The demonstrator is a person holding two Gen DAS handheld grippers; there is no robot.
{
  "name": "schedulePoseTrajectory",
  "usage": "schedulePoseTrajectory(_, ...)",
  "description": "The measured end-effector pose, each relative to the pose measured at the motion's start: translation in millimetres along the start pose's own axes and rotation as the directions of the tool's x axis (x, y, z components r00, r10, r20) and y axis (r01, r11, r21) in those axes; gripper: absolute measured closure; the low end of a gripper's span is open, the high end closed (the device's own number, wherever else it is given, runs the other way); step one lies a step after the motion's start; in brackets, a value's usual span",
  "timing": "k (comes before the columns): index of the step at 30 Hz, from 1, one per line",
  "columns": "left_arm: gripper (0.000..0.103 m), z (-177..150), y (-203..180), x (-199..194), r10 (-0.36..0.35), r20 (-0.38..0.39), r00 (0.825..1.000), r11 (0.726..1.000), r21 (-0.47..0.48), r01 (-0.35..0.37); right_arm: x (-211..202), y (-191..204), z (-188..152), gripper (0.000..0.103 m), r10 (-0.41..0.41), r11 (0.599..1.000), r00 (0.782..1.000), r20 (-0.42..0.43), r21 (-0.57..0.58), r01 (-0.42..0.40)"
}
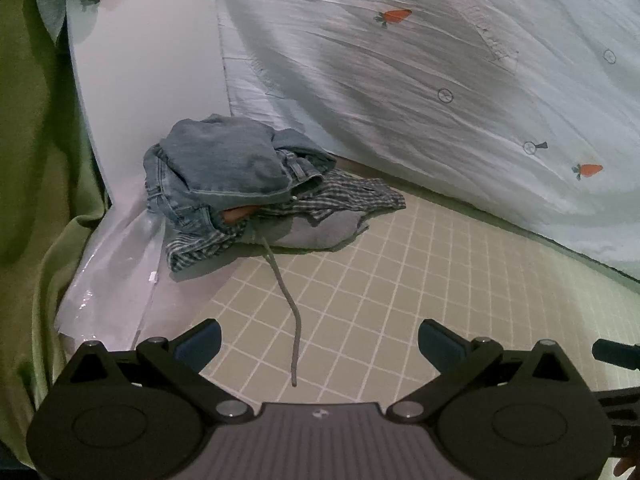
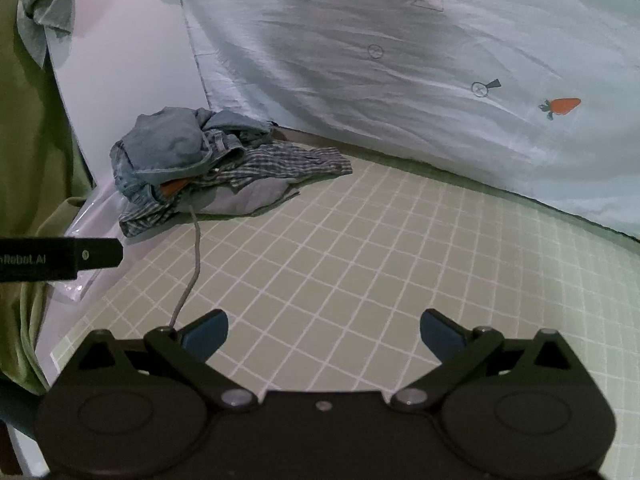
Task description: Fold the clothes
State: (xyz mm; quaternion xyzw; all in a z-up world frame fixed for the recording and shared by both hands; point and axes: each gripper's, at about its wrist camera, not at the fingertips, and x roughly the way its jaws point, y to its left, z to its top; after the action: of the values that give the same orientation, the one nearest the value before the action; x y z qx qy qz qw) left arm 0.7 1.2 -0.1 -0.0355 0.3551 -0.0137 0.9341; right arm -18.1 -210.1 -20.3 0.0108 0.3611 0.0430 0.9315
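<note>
Fingers [image 1: 204, 340] on your left gripper [image 1: 319, 342] are standing wide apart with nothing between them, hovering over the gridded mat [image 1: 360, 300] that is covering the bench. Your right gripper [image 2: 323, 334] is doing the same: its blue-tipped fingers [image 2: 440, 332] are spread wide and holding nothing, hanging above the mat's bare squares.

Just ahead of your left gripper, a grey drawstring [image 1: 286, 300] is trailing across the mat, its loose end lying between the two fingers' line of reach and its far end running back into the pile of clothes [image 1: 248, 188]. In the right wrist view the same cord is running down toward the left finger of that gripper, and its lower end is passing out of sight behind the finger link.

The pile is sitting well ahead of both grippers, at the far left corner of the mat. Crumpled blue jeans [image 1: 224, 160] are lying on top, a checked shirt [image 1: 352, 196] is spreading out beneath them to the right, and a pale grey garment [image 1: 320, 232] is showing at the bottom, where the drawstring is coming from.

Behind the pile a white panel [image 1: 152, 80] is standing upright, and a pale sheet printed with carrots [image 1: 440, 80] is hanging along the back. Green fabric [image 1: 36, 160] is draping down at your far left.
</note>
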Motion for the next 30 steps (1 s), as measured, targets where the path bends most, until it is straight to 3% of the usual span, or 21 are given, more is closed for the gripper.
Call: schedulePoseTrajectory(30, 0.0, 1, -4, 4, 0.01, -0.011, 1.0, 1.0, 0.017, -0.01, 3, -4, 1, 0.0, -0.002, 1.0, 1.0, 0.002, 0.021, 0.002)
